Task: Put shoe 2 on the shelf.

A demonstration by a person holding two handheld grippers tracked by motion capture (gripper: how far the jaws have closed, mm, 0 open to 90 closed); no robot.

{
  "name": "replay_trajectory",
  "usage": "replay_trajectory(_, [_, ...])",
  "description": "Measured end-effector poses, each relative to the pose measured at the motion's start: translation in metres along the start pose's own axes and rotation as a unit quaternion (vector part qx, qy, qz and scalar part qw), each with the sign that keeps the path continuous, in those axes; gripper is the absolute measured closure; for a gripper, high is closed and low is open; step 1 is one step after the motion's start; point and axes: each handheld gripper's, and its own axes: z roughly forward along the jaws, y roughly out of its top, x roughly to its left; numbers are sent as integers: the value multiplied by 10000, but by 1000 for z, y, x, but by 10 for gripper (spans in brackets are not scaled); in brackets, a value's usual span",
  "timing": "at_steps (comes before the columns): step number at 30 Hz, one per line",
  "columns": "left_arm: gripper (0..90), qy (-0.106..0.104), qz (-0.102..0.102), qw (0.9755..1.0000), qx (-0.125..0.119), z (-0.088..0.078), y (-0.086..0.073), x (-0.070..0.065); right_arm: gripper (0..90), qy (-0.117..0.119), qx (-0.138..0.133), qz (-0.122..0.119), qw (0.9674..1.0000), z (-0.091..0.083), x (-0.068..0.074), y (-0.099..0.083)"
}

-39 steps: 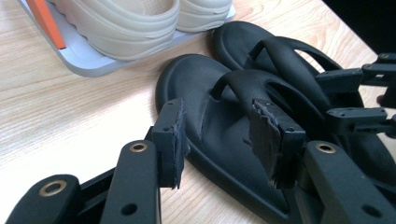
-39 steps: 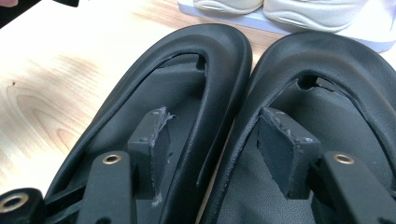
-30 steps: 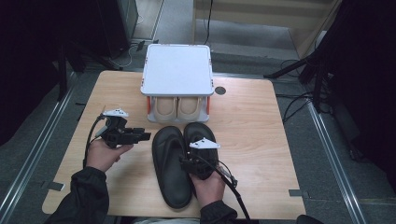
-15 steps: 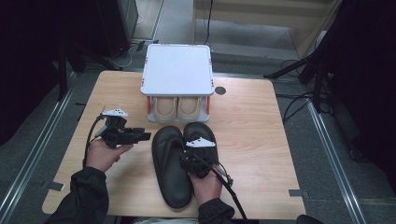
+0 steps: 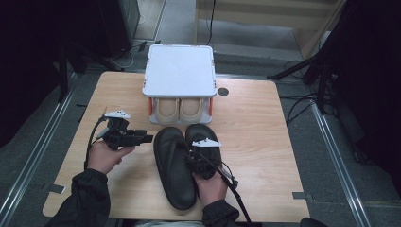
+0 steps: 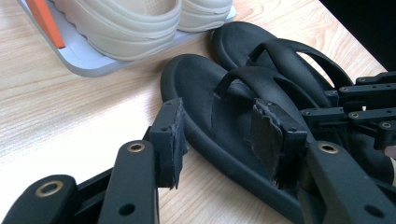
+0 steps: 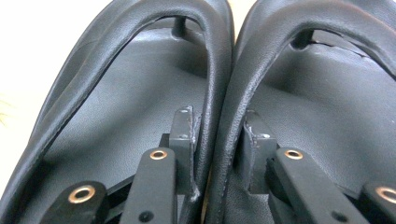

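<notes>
Two black flip-flop sandals lie side by side on the wooden table, the left one [image 5: 172, 165] longer in view than the right one [image 5: 201, 135]. My right gripper [image 5: 198, 160] sits over them, and its jaws have just been closing. In the right gripper view, my right gripper [image 7: 217, 135] pinches the two neighbouring straps together, one pad on the left sandal's strap [image 7: 212, 70] and one on the right sandal's strap [image 7: 243, 70]. My left gripper [image 5: 146, 138] hovers left of the sandals, pointing at them. In its own view my left gripper [image 6: 219, 140] is open and holds nothing.
A white-topped rack [image 5: 179, 71] with orange posts stands at the table's far middle, holding a pair of beige shoes [image 5: 179, 109] underneath. A round cable hole [image 5: 223, 91] lies right of it. Bare table [image 5: 265, 137] extends to the right.
The right gripper's jaws have drawn together over the sandal straps. Both hands have stayed in place, and the left gripper looks the same.
</notes>
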Motion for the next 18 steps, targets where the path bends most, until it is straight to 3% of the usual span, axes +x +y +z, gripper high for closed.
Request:
replay_trajectory(11, [547,30,-10,10000,-24,-1,0,1,754,44,69,31,10000,-9,-8,0])
replay_trajectory(14, [550,62,-5,10000,-21,-2,0,0,754,154,89,-70,9998,-13,-9,0])
replay_trajectory(18, [550,106,4,9999,8,-3,1,1,755,538,177,-256,9981,-19,-11,0])
